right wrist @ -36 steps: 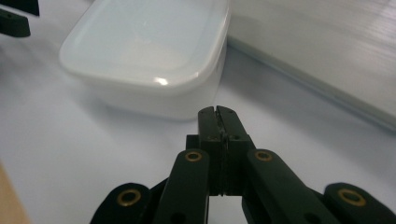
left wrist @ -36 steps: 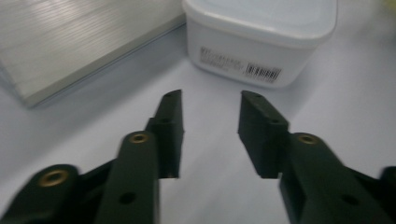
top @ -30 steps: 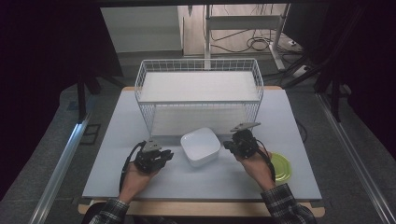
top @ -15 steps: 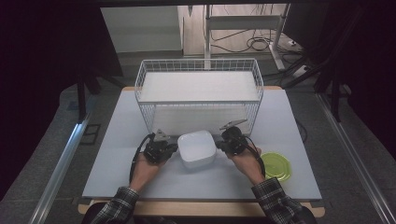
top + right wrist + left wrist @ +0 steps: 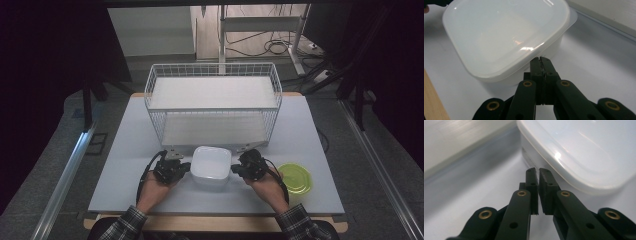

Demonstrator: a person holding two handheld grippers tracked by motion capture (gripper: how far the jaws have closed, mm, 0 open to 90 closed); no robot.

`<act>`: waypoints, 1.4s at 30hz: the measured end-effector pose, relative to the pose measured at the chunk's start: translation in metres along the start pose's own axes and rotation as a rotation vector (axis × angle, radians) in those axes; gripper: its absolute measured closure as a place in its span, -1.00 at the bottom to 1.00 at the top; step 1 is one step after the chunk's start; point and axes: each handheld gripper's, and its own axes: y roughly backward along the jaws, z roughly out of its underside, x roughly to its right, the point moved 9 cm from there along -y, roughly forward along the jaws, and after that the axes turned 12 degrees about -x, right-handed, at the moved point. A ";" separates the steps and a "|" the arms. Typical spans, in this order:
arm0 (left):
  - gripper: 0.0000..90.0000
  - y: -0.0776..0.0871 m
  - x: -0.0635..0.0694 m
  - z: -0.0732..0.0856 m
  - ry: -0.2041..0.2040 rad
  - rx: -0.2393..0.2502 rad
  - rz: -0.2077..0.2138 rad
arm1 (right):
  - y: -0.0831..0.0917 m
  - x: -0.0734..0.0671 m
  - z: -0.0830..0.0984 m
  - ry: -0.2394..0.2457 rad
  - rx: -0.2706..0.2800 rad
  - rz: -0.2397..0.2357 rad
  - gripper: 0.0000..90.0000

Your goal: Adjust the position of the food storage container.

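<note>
A white lidded container is found on the counter at 6 o'clock of a wire basket. Left tongs and right tongs, both closed and empty, are pressed against its sides at 9 and 3 o'clock. Lifting is judged outstanding.

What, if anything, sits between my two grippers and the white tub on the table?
Nothing visible. The left gripper and right gripper, both shut, have their tips right at opposite sides of the white tub, just under its lid rim. The green lid lies off to the right, out of the way.
</note>
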 end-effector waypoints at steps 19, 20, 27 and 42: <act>0.79 0.018 0.009 0.010 -0.002 0.025 0.020 | 0.056 -0.006 0.064 -0.014 0.020 -0.016 0.97; 0.79 0.018 0.009 0.010 -0.006 0.023 0.020 | 0.062 -0.005 0.075 -0.030 0.019 -0.026 0.97; 0.79 0.018 0.008 0.010 -0.004 0.029 0.017 | 0.084 0.006 0.126 -0.077 -0.016 -0.003 0.97; 0.78 0.017 0.005 0.011 -0.003 0.021 0.011 | 0.090 0.051 0.159 -0.172 -0.070 0.074 0.97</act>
